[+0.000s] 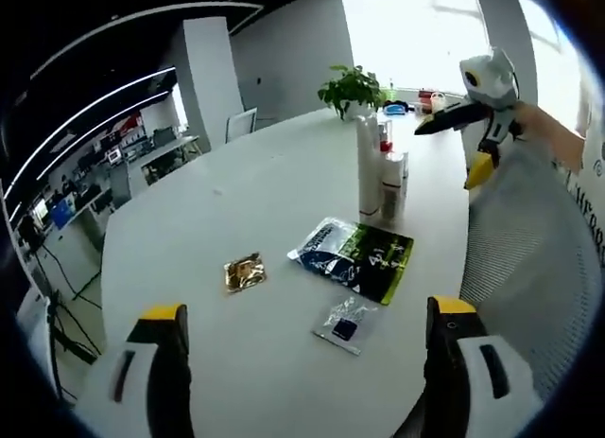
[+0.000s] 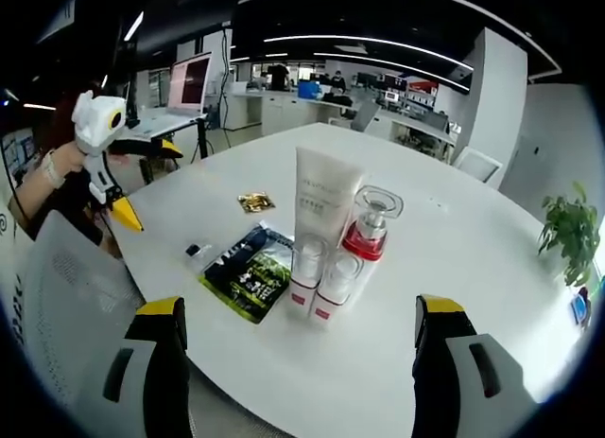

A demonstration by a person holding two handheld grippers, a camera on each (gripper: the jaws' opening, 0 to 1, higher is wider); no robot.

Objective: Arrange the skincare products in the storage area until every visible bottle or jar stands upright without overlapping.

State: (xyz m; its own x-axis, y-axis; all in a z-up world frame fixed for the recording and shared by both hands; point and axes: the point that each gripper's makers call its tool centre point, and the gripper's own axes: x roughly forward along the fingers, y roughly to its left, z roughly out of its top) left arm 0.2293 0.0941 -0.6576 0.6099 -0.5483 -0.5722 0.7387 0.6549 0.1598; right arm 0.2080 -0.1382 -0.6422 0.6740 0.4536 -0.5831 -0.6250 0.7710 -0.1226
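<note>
A group of skincare products stands upright on the white table (image 1: 246, 192): a tall white tube (image 1: 369, 168) (image 2: 324, 197), a bottle with a red collar and clear cap (image 2: 371, 225), and two small bottles with red bases (image 2: 319, 277) (image 1: 392, 183). They stand close together, touching. My left gripper (image 1: 307, 362) is open at the near edge, well short of them. The right gripper (image 2: 302, 362) is open too, a little in front of the bottles. Each gripper shows in the other's view, held by a hand (image 1: 482, 102) (image 2: 104, 145).
Flat packets lie on the table: a green and black one (image 1: 373, 258) (image 2: 250, 272), a gold sachet (image 1: 245, 271) (image 2: 255, 202) and a small clear sachet (image 1: 345, 324) (image 2: 197, 254). A potted plant (image 1: 352, 90) (image 2: 567, 230) stands at the far edge. A mesh chair back (image 1: 529, 258) (image 2: 66, 296) borders the table.
</note>
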